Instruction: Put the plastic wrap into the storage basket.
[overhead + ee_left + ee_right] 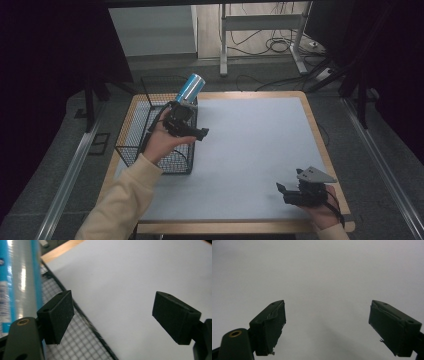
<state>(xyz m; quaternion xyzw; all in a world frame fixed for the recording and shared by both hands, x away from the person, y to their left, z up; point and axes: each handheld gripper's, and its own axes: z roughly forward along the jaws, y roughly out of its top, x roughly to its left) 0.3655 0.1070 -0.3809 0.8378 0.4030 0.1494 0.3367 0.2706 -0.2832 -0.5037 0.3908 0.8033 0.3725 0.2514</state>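
Wooden table [314, 131], matte grey-white sheet [250, 150] over top; grey carpet, cables behind. Black wire-mesh basket [131, 131] on left edge. Glossy blue-silver cylinder can [190, 88] tilted above basket's far right corner. Left gripper [200, 133] jaws apart, empty. Right gripper [282, 192], near right corner, jaws apart.

In the left gripper view the can [21, 277] is cut off at the top and left edges, its print too blurred to read. From above, the hand [161, 142] hides part of the basket [131, 131].
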